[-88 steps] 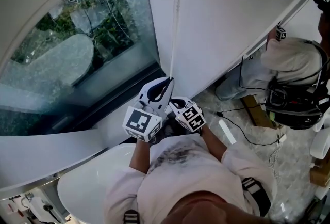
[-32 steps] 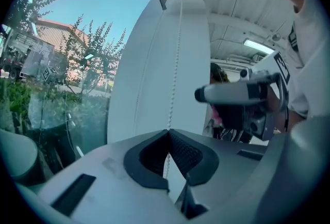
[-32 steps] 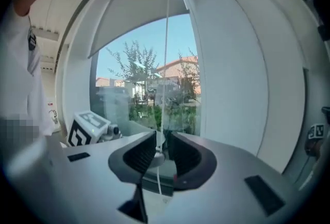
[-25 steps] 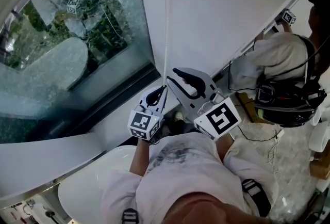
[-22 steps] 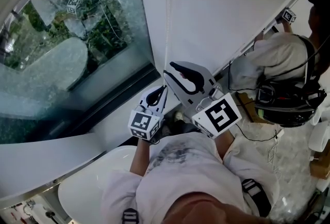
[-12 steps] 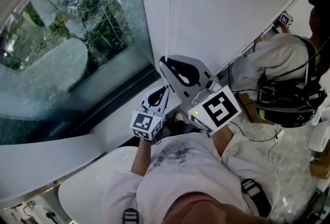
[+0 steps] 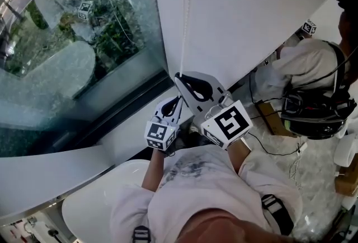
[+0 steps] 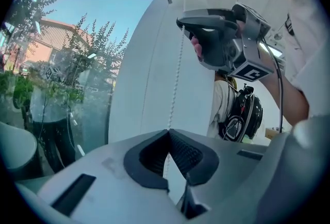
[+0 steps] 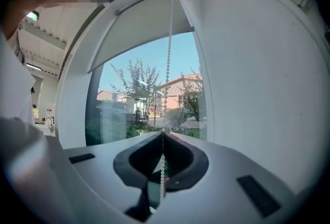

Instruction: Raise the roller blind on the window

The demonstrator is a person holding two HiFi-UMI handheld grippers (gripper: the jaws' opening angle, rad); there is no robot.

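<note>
A white bead chain (image 7: 187, 18) hangs down in front of the white roller blind (image 7: 251, 6), beside the window glass (image 7: 84, 40). My left gripper (image 7: 178, 99) is shut on the chain low down; in the left gripper view its jaws (image 8: 168, 131) meet on the beads (image 8: 178, 73). My right gripper (image 7: 179, 75) is just above it, shut on the same chain. In the right gripper view the chain (image 9: 168, 63) runs up from the closed tips (image 9: 163, 132) to the blind's rolled-up edge (image 9: 149, 21), and a loose length hangs between the jaws. The right gripper (image 8: 180, 21) also shows in the left gripper view.
Another person (image 7: 313, 79) with a dark backpack stands at the right by the wall, holding up a marker cube. A white rounded tub (image 7: 95, 202) lies below me at the left. Cables and wooden pieces (image 7: 274, 118) lie on the floor at the right.
The right gripper has swung left from beside the chain onto it, above the left gripper. Both grippers have then come down a little along the chain line.
</note>
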